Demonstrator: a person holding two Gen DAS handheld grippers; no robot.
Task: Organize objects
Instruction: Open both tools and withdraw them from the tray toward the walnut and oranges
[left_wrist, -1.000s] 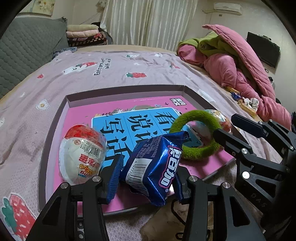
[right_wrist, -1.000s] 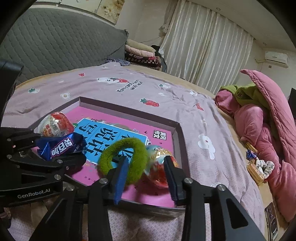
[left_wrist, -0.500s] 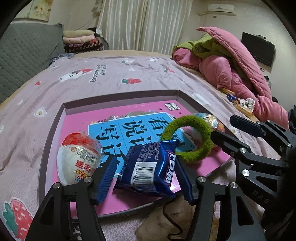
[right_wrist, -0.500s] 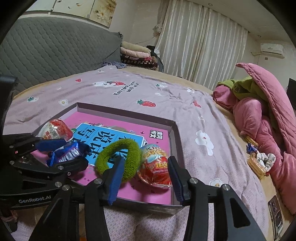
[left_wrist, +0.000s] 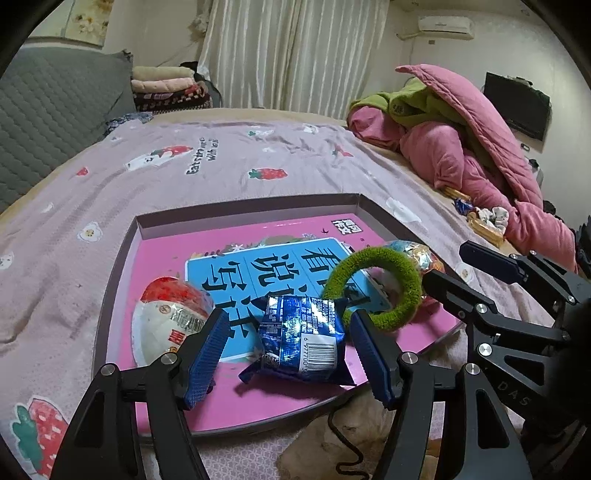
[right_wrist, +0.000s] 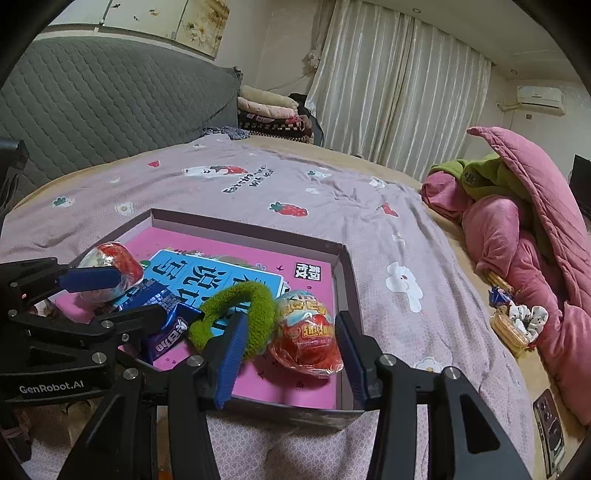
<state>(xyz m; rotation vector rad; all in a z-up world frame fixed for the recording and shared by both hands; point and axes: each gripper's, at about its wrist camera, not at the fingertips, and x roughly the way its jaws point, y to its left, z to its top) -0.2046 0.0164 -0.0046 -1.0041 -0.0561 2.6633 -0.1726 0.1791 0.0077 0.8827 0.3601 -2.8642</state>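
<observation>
My left tool (left_wrist: 286, 352) spread wide, jaws just opened, one blue snack packet (left_wrist: 303, 338) lying loose between pads, on pink box tray (left_wrist: 240, 410). My right tool (right_wrist: 290, 354) partly open, jaws just widening, straddling one red foil egg (right_wrist: 306, 339), pads clear of it. One green fuzzy ring (left_wrist: 373, 288) beside. Second egg, red-white (left_wrist: 168, 317), at tray's left. Beyond: bed (left_wrist: 221, 162), one pink quilt heap (left_wrist: 480, 155)

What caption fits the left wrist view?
Open left claw straddling a blue snack packet lying in a pink box on the bed.
</observation>
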